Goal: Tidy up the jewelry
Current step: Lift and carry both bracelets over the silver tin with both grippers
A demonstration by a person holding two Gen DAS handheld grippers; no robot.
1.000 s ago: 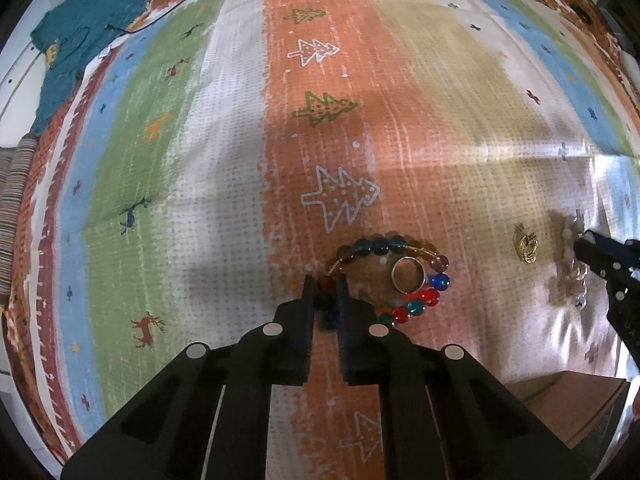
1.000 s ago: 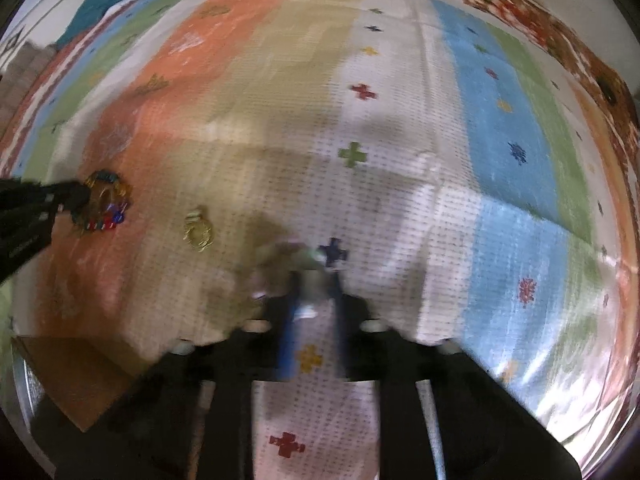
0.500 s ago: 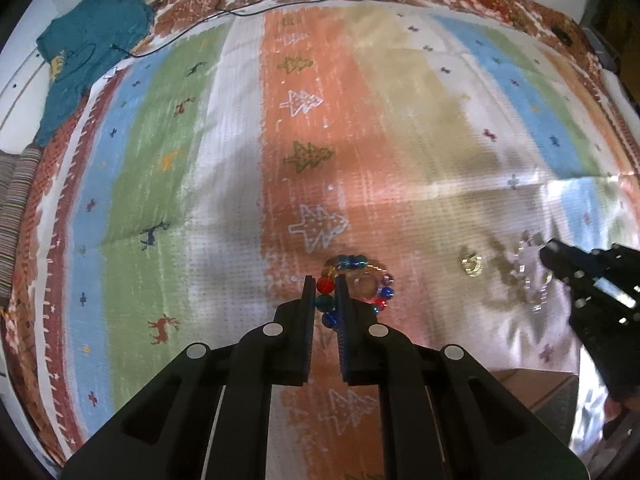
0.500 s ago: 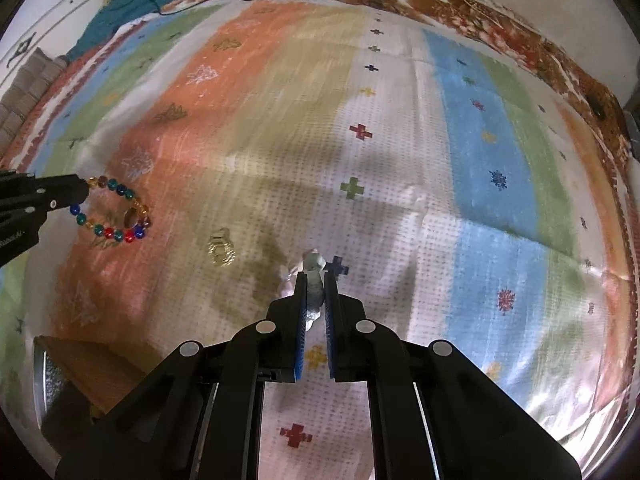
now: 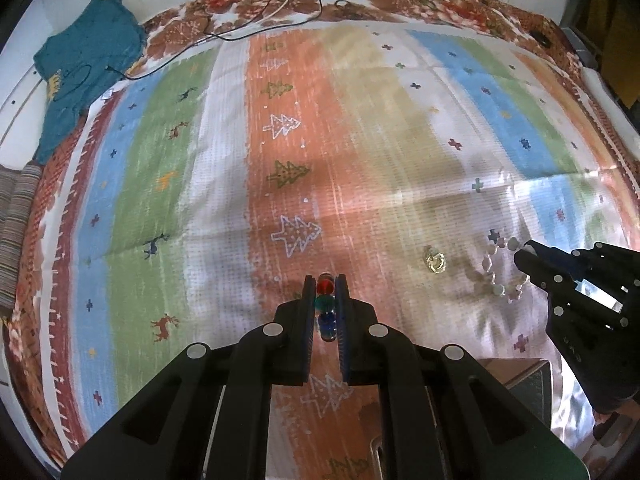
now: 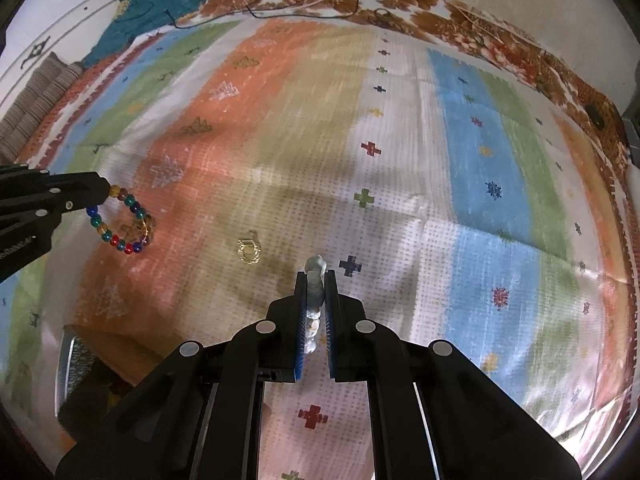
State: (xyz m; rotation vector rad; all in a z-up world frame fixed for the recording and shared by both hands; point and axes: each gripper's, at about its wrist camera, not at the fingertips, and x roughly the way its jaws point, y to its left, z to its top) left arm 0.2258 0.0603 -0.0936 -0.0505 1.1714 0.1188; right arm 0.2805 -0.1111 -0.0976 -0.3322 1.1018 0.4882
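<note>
left gripper (image 5: 325,280) clamped on multicoloured bead bracelet (image 6: 120,220), right gripper (image 6: 316,276) clamped on pale bead bracelet (image 5: 500,268), gold earrings (image 6: 249,249) between both

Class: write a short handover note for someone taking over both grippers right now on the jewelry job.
Left gripper: shut on the coloured bead bracelet, which hangs clear of the cloth.
Right gripper: shut on the pale bead bracelet, also off the cloth.
A gold ring lies on the cloth between the two grippers.
A box sits at the near edge, partly out of view.
Done: both bracelets picked up.
Left: nothing stored yet; both bracelets and the ring, probably into the box.
</note>
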